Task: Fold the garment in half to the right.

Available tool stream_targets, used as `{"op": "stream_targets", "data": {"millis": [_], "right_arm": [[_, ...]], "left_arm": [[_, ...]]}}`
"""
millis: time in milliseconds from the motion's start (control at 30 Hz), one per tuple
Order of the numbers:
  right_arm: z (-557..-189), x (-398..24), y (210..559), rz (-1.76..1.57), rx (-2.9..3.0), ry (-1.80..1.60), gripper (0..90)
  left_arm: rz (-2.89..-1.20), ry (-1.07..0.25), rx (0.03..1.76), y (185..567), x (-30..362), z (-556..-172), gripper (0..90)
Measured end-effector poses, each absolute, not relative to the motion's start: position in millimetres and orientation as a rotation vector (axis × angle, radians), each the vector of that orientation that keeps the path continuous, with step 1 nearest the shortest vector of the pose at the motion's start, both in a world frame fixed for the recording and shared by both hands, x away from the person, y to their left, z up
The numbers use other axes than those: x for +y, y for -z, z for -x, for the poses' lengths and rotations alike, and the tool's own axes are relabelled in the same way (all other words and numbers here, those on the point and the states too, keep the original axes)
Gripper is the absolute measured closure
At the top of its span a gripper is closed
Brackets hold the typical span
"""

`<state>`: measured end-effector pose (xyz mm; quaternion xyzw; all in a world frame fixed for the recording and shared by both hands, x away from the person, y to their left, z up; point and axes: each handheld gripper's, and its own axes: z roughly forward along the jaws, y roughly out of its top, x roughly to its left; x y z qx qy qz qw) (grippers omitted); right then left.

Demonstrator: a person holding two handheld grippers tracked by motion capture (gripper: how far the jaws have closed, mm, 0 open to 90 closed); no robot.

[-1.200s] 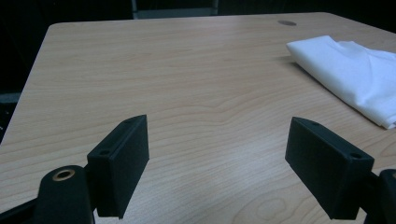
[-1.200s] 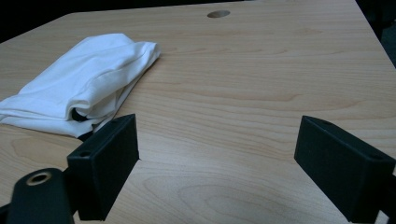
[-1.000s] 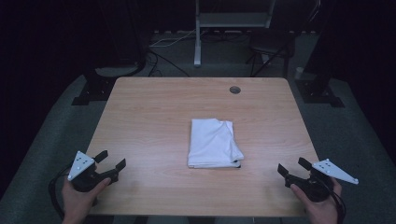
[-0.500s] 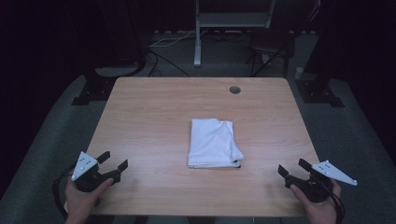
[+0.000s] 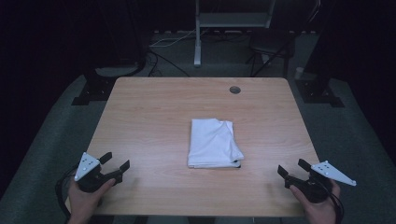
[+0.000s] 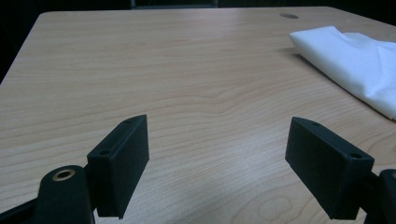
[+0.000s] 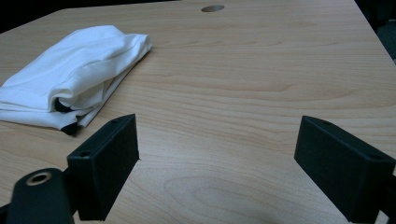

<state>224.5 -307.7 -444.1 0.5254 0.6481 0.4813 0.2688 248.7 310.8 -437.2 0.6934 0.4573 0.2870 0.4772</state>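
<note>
A folded white cloth (image 5: pixel 213 143) lies near the middle of the wooden table (image 5: pixel 154 116), with a dark trim peeking out at its near right corner. My left gripper (image 5: pixel 115 163) rests at the table's front left corner, open, nothing between its jaws. My right gripper (image 5: pixel 293 172) rests at the front right corner, also open and empty. In the left gripper view (image 6: pixel 217 165) the cloth (image 6: pixel 355 60) lies off to the upper right. From the right gripper view (image 7: pixel 217 168) the cloth (image 7: pixel 74 74) sits at the upper left, well clear of the jaws.
A round cable hole (image 5: pixel 234 89) is in the table's far right part. Beyond the table stand a metal frame post (image 5: pixel 198 46), a dark chair (image 5: pixel 271 44) and cables on the grey floor. Black stand feet (image 5: pixel 93 91) flank the table's far corners.
My left gripper has slid slightly right and toward the front edge. The right gripper and the cloth have stayed put.
</note>
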Motion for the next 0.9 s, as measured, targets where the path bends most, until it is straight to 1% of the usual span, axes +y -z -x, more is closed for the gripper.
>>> {"op": "stream_targets", "data": {"millis": [500,900], "right_arm": [[-224.3,-308.0,444.0,-1.418,1.753,-1.296,13.1],[-224.0,-309.6,444.2,-1.42,1.747,-1.31,13.1]], "left_arm": [[-1.709,-0.767,1.113,437.2,302.4,-247.2,21.3],[-1.676,-0.762,1.123,437.3,303.3,-247.8,21.3]]}}
